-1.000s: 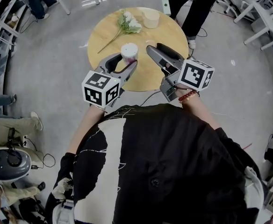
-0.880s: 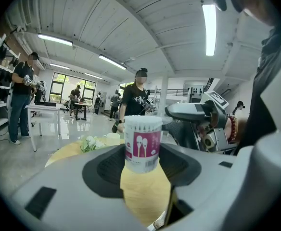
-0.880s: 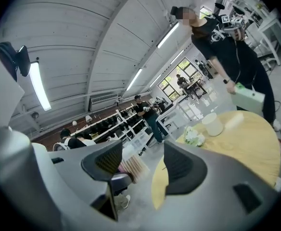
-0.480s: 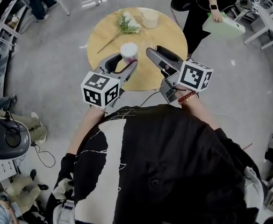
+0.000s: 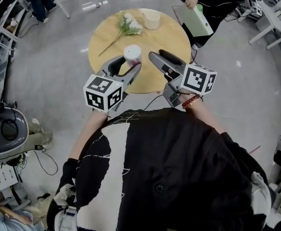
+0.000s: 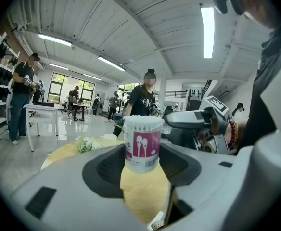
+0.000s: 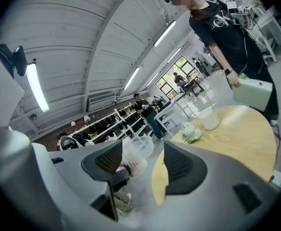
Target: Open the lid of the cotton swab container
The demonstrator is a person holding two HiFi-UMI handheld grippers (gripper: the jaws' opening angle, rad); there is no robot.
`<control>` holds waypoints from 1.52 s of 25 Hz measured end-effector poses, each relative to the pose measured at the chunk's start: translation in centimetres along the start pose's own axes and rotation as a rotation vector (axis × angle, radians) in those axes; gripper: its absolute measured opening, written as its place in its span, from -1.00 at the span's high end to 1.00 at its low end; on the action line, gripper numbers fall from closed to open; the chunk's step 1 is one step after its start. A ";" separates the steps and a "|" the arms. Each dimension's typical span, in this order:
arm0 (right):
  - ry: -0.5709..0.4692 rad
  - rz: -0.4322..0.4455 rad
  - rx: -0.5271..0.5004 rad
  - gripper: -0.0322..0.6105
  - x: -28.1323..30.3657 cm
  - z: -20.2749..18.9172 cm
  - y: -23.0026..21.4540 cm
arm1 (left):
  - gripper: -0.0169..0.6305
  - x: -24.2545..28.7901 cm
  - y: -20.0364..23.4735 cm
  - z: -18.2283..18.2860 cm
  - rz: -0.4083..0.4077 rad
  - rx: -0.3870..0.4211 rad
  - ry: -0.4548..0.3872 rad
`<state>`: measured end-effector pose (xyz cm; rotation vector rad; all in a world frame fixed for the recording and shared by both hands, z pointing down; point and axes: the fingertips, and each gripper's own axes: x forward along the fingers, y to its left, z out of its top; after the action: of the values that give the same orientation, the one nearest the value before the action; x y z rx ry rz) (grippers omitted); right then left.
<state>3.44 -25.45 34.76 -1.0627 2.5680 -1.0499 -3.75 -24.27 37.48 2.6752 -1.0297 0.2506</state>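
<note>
Container first, in the head view: the cotton swab container [image 5: 132, 53] is at the near edge of the round table [image 5: 172, 37] with its white top on. The left gripper [image 5: 128, 62] reaches in from the near left with a jaw on each side of it. That hold looks meant to steady the body so the lid can be worked off. The right gripper [image 5: 156, 54] hangs just right of it, angled toward the top, apparently lined up for the lid. Flowers [image 5: 128, 24] and a pale cup [image 5: 151, 19] lie at the far side, out of the way. The jaws hide whether the container's base rests on the wood.

In the left gripper view, the container [image 6: 142, 144] sits squarely between the two dark pads, which press on its sides. Gripping low on the body leaves the top free. The clear lid is hard to tell from the swab tips beneath it.

In the right gripper view, the jaws stand apart with nothing pinched. A blurred translucent shape [image 7: 134, 153], probably the container's top, shows close by the left pad, and whether they touch cannot be judged.
</note>
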 end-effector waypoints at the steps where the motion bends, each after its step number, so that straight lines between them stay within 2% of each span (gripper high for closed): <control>1: 0.003 0.000 0.002 0.05 0.0 -0.1 0.0 | 0.22 0.1 0.1 -0.3 0.002 0.006 0.010; 4: -0.004 -0.018 -0.009 0.06 -0.3 -0.1 -0.4 | 0.22 0.1 0.2 -1.5 0.013 0.033 0.049; 9: -0.049 -0.063 -0.022 0.11 -1.2 0.8 -0.3 | 0.22 -1.3 0.7 -1.8 0.050 0.023 0.066; 12: -0.066 -0.079 -0.006 0.22 -1.7 0.6 -0.5 | 0.22 -1.8 1.3 -2.1 0.086 0.003 0.049; 17: -0.114 -0.197 -0.016 0.59 -3.2 1.1 -3.0 | 0.22 -2.0 1.9 -1.9 0.127 -0.033 0.018; 22: -0.122 -0.252 -0.028 0.72 -3.9 0.7 -4.0 | 0.22 -2.3 1.9 -1.9 0.142 -0.044 -0.003; 30: -0.114 -0.365 -0.130 0.86 -4.1 0.9 -5.5 | 0.22 -2.3 2.7 -1.8 0.146 -0.036 0.000; 38: -0.082 -0.385 -0.158 0.89 -4.1 -0.8 -5.0 | 0.22 -3.5 2.9 -1.9 0.152 -0.038 -0.012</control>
<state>8.87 -24.75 38.27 -1.6536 2.4711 -0.8619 -8.37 -23.51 38.95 2.5704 -1.2303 0.2420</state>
